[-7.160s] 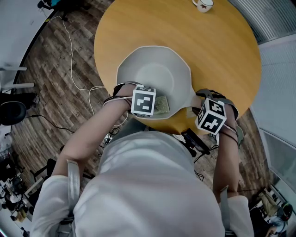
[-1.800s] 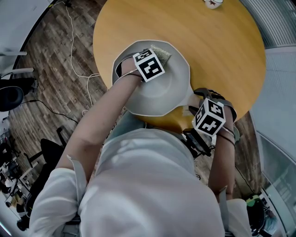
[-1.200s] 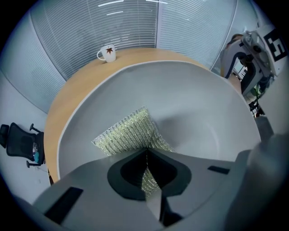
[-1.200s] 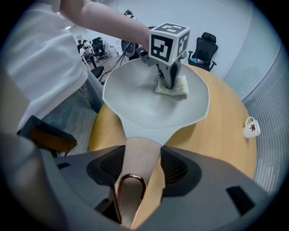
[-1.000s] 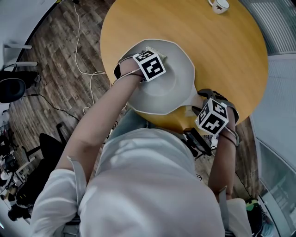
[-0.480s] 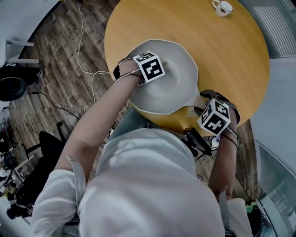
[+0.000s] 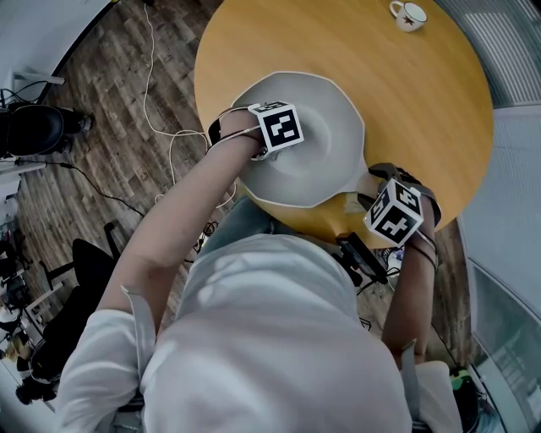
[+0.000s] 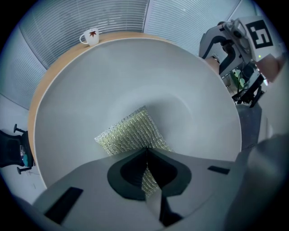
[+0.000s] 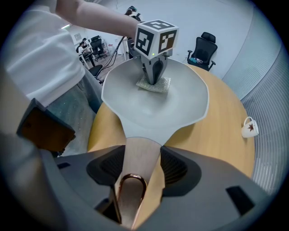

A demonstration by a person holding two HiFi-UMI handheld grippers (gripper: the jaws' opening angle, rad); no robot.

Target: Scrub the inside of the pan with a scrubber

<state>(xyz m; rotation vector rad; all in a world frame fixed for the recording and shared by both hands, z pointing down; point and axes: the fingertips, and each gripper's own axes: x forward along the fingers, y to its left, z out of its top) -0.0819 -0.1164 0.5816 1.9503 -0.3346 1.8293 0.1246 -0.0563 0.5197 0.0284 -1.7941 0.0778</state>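
Top-down and gripper-mounted views of a pan being scrubbed. A wide, pale grey pan (image 7: 325, 144) is seen resting on a round wooden table (image 7: 423, 110), close to the table's edge at about 7 o'clock in the head view, with its handle (image 9: 137, 168) running out from the bowl towards 5 o'clock. The left gripper (image 7: 283, 142) is lowered into the bowl at roughly 9 o'clock of the pan. In the left gripper view its jaws are seen pressed together on one edge of a flat, yellow-green mesh scrubber (image 8: 128, 133), the rest of which is laid against the sloping inner wall of the pan. In the right gripper view the same scrubber is shown lying on the inner wall opposite the handle, at 12 o'clock, directly beneath the left gripper. The right gripper (image 9: 141, 151) is held at the table's edge, and its jaws are closed on the wood-toned handle, whose copper-coloured loop is visible between them. A white cup (image 7: 410, 14) with a small red mark is placed on the table at about 1 o'clock, well apart from the pan. Cables (image 7: 161, 127) are seen on the wooden floor at 9 o'clock of the table, and a black office chair (image 9: 203, 49) is visible beyond the table in the right gripper view.
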